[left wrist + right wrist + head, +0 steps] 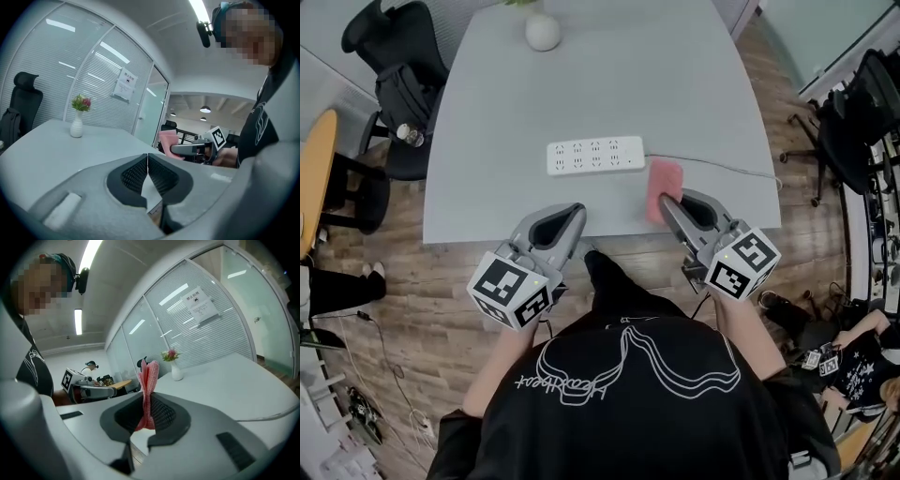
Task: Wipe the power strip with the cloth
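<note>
The right gripper's [149,401] jaws pinch a pink knitted cloth [149,380], which stands upright between the ribbed pads and rises above them in a folded ridge. The left gripper's [148,161] jaws are pressed together with nothing between them.

In the head view both grippers sit at the near edge of the light grey table [675,84]. The left gripper's tips are right over that edge, and the right gripper's tips reach a little past it. The cloth shows just beside the right end of the long white power strip [595,156]; whether they touch cannot be told.

The power strip lies flat, parallel to the near edge and set back from it, ahead of the gap between the two grippers. A thin white cable [722,164] runs from its right end toward the table's right edge. A wide stretch of tabletop separates the strip from a round white vase [543,33] near the far edge. A black office chair [398,66] stands off the table's left side.
</note>
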`<state>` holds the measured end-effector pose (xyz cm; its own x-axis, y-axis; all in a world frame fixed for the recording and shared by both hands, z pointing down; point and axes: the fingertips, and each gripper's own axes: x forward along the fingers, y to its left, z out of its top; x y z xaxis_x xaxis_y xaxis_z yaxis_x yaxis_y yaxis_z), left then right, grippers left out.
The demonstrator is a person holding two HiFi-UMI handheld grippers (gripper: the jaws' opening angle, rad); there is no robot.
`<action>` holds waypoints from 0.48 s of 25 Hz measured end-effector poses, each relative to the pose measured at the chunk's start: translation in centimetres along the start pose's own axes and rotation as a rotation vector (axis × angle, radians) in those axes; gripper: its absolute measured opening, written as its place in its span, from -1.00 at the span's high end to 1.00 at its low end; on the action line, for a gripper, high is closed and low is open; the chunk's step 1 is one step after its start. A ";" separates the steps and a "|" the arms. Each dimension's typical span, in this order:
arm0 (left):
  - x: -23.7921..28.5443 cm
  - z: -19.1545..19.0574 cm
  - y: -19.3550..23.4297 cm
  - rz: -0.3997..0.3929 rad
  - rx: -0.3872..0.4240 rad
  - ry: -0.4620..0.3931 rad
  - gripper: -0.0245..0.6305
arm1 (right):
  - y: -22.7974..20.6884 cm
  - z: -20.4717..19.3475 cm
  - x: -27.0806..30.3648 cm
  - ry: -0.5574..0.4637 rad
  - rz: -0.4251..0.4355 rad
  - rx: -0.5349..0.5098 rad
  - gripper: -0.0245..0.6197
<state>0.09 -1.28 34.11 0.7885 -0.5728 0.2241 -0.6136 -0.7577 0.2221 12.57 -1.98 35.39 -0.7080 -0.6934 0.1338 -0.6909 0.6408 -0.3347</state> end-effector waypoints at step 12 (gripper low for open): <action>-1.0 2.1 -3.3 -0.071 0.022 -0.057 0.88 | 3.9 1.7 -4.5 0.003 -0.009 -0.090 0.80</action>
<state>1.42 1.17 31.20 0.8317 -0.5333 0.1542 -0.5551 -0.8038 0.2141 13.36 3.09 31.91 -0.7021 -0.6984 0.1388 -0.7074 0.6619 -0.2480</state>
